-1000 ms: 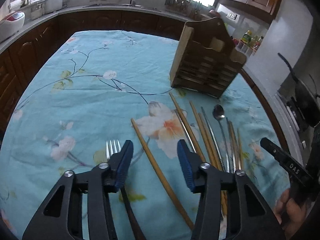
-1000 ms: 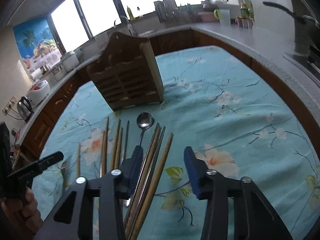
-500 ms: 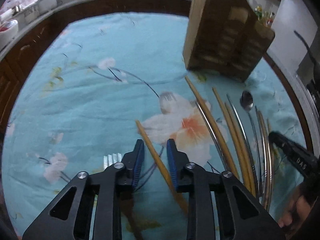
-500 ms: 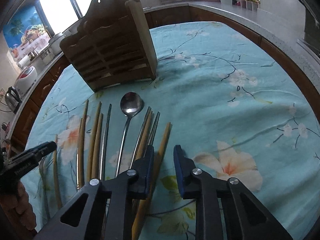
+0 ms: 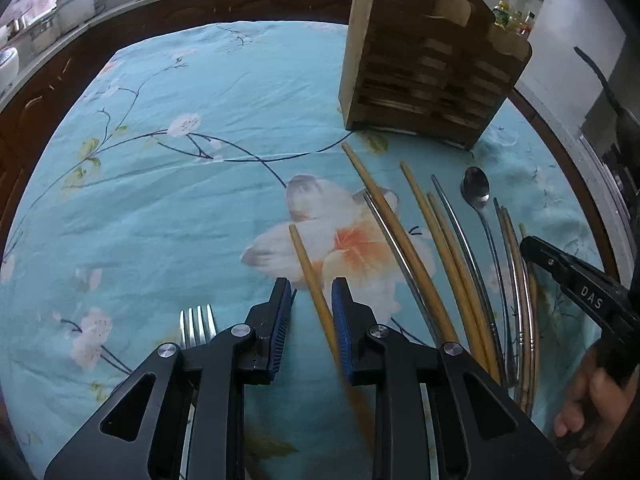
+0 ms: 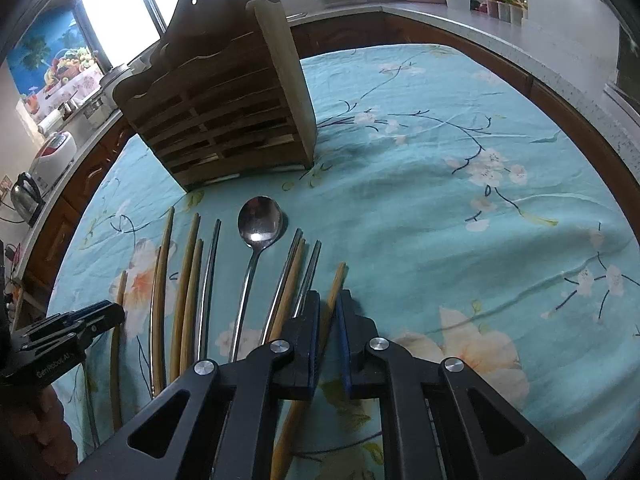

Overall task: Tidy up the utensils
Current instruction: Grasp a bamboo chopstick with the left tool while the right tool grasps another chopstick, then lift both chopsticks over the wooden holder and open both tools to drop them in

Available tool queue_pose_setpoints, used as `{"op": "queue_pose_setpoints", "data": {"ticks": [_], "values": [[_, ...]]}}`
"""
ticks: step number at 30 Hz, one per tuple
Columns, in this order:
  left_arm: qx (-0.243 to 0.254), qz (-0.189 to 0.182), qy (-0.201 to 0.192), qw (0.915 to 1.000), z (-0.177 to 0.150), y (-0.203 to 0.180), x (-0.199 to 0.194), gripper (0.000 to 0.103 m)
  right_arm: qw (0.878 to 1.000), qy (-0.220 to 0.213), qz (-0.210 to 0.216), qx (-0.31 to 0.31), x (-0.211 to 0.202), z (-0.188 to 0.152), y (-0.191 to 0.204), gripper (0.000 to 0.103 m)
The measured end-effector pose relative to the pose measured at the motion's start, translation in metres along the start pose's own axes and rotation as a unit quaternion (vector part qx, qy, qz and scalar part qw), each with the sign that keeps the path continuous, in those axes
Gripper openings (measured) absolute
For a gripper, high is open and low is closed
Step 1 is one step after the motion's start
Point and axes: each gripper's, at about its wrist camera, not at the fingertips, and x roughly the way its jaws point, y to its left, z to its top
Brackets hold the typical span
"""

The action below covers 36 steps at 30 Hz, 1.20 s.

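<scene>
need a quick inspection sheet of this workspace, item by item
surface: table under a teal flowered cloth, some wrinkles.
job's things: wooden holder upright at the far side; wooden and metal chopsticks lying in a row in front of it, with a spoon and a fork.
clutter: nothing seen on the cloth.
grippers: left gripper has a wooden chopstick between its jaws, a gap on one side; right gripper jaws closing on the outermost wooden chopstick.
cables: cords near a kettle on the counter.
surroundings: kitchen counter, dark cabinets, bright windows.

Kettle [image 6: 25, 196] on counter [image 6: 480, 20], floral tablecloth [image 5: 200, 200].
</scene>
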Motion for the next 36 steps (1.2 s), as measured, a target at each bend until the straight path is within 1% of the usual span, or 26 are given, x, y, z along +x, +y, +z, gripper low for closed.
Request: {"op": "queue_pose_setpoints", "data": {"ticks": [2, 5, 7, 10, 11, 13, 15, 16, 21, 23, 27, 32, 36], "values": [[0.004, 0.001, 0.001, 1.0000, 0.003, -0.004, 0.002, 0.021, 1.000, -0.001, -0.001, -0.004, 0.001, 0.001, 0.002, 0.009], [0.013, 0.016, -0.008, 0.9998, 0.005, -0.010, 0.005, 0.020, 1.000, -0.005, 0.002, -0.007, 0.003, 0.001, 0.002, 0.009], [0.024, 0.023, -0.012, 0.9994, 0.006, -0.015, 0.007, 0.009, 1.000, -0.006, 0.002, -0.012, 0.003, 0.001, 0.003, 0.009], [0.016, -0.003, -0.006, 0.9999, 0.005, -0.015, 0.003, 0.006, 1.000, -0.003, 0.014, -0.005, 0.000, 0.001, 0.000, 0.007], [0.011, -0.012, -0.008, 0.9998, 0.004, -0.014, 0.000, 0.005, 1.000, 0.001, 0.030, 0.006, -0.002, 0.000, -0.003, 0.006], [0.002, -0.028, -0.023, 0.9993, 0.002, -0.011, -0.014, 0.005, 0.999, -0.003, 0.041, 0.010, -0.009, 0.000, -0.002, 0.006], [-0.009, -0.048, -0.036, 0.9982, 0.000, -0.007, -0.029, 0.005, 0.998, -0.017, 0.056, 0.005, -0.026, 0.001, 0.002, 0.005], [-0.017, -0.064, -0.046, 0.9968, 0.000, -0.004, -0.042, 0.005, 0.998, -0.023, 0.059, 0.003, -0.032, 0.001, 0.004, 0.005], [-0.022, -0.096, -0.087, 0.9913, 0.003, 0.004, -0.087, 0.005, 0.994, -0.070, 0.085, -0.011, -0.083, 0.012, 0.013, 0.005], [-0.021, -0.107, -0.108, 0.9882, 0.005, 0.007, -0.109, 0.005, 0.992, -0.086, 0.093, -0.013, -0.100, 0.017, 0.014, 0.005], [-0.024, -0.129, -0.141, 0.9813, 0.010, 0.011, -0.140, 0.005, 0.987, -0.122, 0.105, -0.019, -0.135, 0.028, 0.017, 0.005], [-0.018, -0.140, -0.184, 0.9728, 0.021, 0.012, -0.172, 0.005, 0.980, -0.166, 0.110, -0.025, -0.166, 0.047, 0.018, 0.005], [-0.009, -0.133, -0.218, 0.9667, 0.030, 0.009, -0.187, 0.005, 0.974, -0.196, 0.108, -0.028, -0.182, 0.061, 0.021, 0.005]]}}
